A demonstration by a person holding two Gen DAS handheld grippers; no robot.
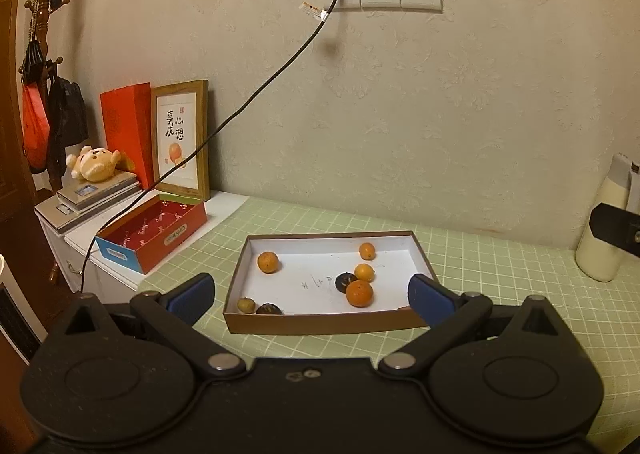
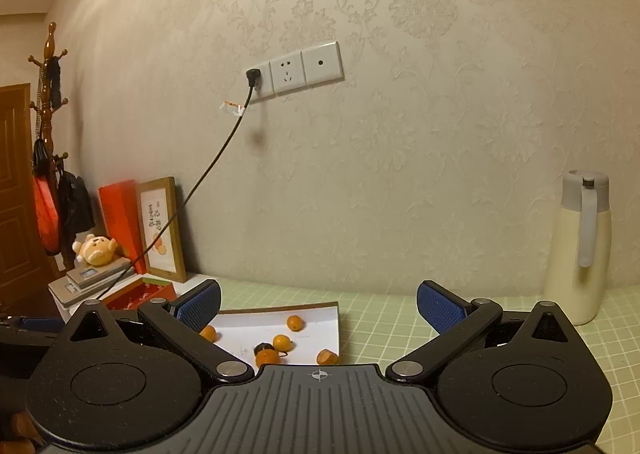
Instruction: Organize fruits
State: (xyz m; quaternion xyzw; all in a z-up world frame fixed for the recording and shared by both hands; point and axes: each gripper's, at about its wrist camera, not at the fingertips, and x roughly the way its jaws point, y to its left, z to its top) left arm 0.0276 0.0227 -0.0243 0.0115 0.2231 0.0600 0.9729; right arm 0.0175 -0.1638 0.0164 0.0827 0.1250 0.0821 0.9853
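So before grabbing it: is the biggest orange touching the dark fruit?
Touching. Left wrist view shows the biggest orange pressed against the dark fruit, no gap.

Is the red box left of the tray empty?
Cannot tell fully. The red box is open, its visible interior bare, its near part hidden.

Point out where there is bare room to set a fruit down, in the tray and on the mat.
In the shallow tray, the white middle between the left orange and the right fruit cluster is free. The green mat between tray and cream thermos is bare. The tray's right and near-left corner are crowded.
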